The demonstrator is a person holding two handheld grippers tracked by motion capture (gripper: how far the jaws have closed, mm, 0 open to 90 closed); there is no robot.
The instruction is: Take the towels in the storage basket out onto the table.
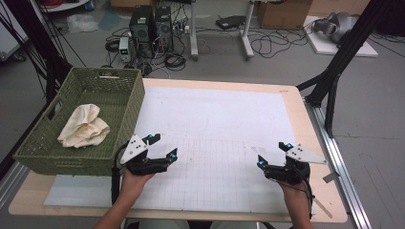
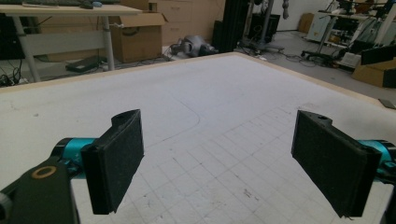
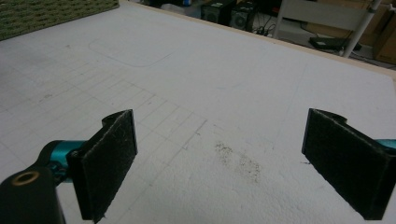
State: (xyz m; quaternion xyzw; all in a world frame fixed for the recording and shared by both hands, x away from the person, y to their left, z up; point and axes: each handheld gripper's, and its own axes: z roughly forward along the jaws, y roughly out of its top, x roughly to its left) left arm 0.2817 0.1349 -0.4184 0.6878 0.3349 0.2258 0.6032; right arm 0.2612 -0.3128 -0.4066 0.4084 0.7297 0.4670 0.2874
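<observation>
A cream cloth [image 1: 84, 126] lies crumpled inside the green woven basket [image 1: 119, 102] at the table's left. My left gripper [image 1: 162, 146] hovers low over the white gridded mat [image 1: 219, 129] just right of the basket, jaws wide open with nothing between them. In the left gripper view the same gripper [image 2: 219, 165] frames bare mat between its black pads [image 2: 116, 163]. My right gripper [image 1: 273, 154] sits near the front right of the mat, also open and holding nothing. In the right gripper view, this gripper [image 3: 224, 163] looks across the mat toward the basket's corner [image 3: 46, 14].
The mat covers most of the wooden table [image 1: 305, 119]. A black frame leg [image 1: 344, 52] stands off the table's right rear. Computer towers [image 1: 150, 26], cables and cardboard boxes [image 1: 282, 12] sit on the floor beyond the far edge.
</observation>
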